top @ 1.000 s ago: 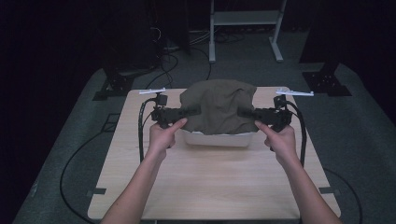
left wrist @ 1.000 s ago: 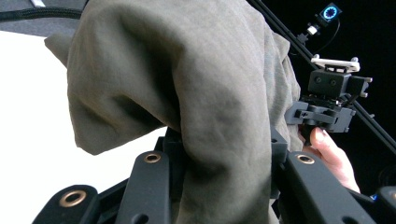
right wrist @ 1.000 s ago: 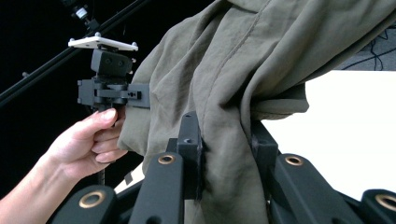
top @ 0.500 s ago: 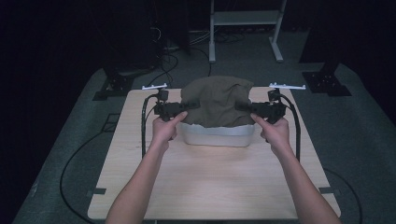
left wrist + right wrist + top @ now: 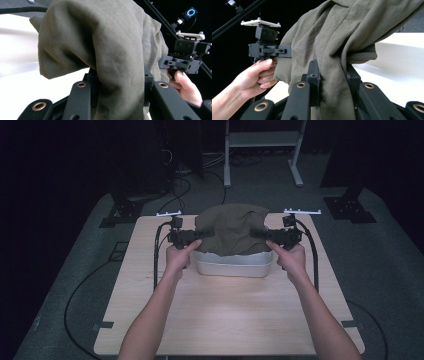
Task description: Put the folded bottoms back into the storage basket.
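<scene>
Both tongs are clamped on the cloth (image 5: 231, 229): the left tongs (image 5: 196, 237) pinch its left edge and the right tongs (image 5: 259, 234) its right edge, so the olive fabric hangs stretched between them. Under the cloth, between the two hands, a white tub (image 5: 234, 264) sits on the table (image 5: 220, 315), and the fabric's lower folds drape over its rim.
</scene>
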Demonstrator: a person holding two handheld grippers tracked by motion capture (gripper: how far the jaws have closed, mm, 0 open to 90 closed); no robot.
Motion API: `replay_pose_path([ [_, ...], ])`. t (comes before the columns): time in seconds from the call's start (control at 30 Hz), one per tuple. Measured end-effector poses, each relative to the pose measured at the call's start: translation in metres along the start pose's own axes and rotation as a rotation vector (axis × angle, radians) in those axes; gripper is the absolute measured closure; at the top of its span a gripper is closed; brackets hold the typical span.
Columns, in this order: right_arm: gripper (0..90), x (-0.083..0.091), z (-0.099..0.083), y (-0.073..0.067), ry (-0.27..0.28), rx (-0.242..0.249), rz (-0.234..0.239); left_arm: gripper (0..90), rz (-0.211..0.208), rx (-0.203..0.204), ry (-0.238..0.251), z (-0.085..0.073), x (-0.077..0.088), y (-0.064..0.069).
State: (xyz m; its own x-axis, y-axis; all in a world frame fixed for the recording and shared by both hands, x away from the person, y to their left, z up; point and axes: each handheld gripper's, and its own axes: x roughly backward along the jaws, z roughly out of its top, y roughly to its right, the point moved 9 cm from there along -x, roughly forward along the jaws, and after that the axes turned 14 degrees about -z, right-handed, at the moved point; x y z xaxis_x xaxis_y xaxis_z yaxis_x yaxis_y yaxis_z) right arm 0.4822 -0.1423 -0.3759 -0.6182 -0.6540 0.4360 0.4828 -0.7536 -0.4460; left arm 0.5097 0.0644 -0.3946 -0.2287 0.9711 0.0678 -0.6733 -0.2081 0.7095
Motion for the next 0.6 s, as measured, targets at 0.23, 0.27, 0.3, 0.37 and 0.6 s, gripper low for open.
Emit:
replay_pose_path([
  [0.23,71.9,-0.006,-0.002,0.007,-0.017,-0.004,-0.014,64.2,0.01,0.027,-0.002,-0.002,-0.003,-0.007],
  [0.27,71.9,-0.006,-0.002,0.008,-0.02,-0.008,-0.014,64.2,0.012,0.027,-0.004,-0.002,-0.004,-0.009],
  [0.3,71.9,-0.007,-0.002,0.009,-0.021,-0.007,-0.017,64.2,0.012,0.029,-0.006,-0.003,-0.004,-0.01],
  [0.37,71.9,-0.008,-0.003,0.011,-0.026,-0.008,-0.021,64.3,0.015,0.034,-0.005,-0.003,-0.006,-0.012],
  [0.6,71.9,-0.012,-0.004,0.017,-0.028,-0.022,-0.032,64.2,0.035,0.024,-0.026,-0.001,-0.01,-0.017],
])
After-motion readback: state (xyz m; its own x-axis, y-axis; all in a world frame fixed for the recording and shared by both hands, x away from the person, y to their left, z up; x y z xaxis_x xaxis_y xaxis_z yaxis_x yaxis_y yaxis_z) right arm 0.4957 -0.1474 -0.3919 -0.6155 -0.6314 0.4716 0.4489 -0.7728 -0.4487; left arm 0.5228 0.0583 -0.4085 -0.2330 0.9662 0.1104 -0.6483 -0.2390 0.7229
